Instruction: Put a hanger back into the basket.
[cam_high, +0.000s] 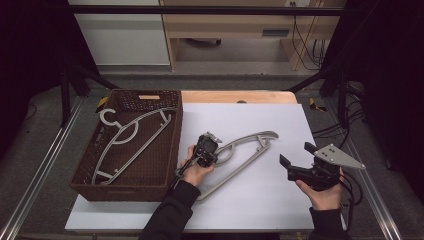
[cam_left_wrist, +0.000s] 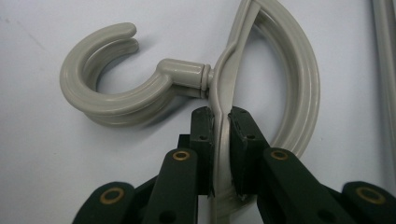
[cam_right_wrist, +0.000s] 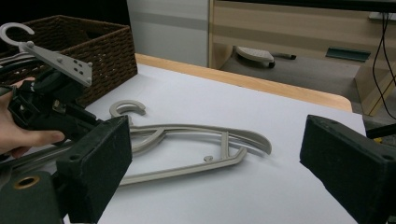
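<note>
While my left tool (cam_left_wrist: 221, 140) pinches the pale grey plastic clothes hanger (cam_high: 235, 157) on the thin bar just below its hook (cam_left_wrist: 100, 86), the rest of the hanger lies flat on the white worktop (cam_high: 260, 200), its arms stretching away toward the far right. I judge that spot suits a lift, since the bar there is narrow enough for the pads to press from both sides. My right tool (cam_right_wrist: 215, 158) hangs spread wide and empty above the sheet, near the hanger's far arm yet apart from it. Just left stands the dark brown woven basket (cam_high: 176, 150), with another grey hanger (cam_high: 132, 140) lying inside. Its near wall is close to my left hand (cam_high: 195, 172), so the hanger must rise over that rim. To the right, the sheet gives free room.
</note>
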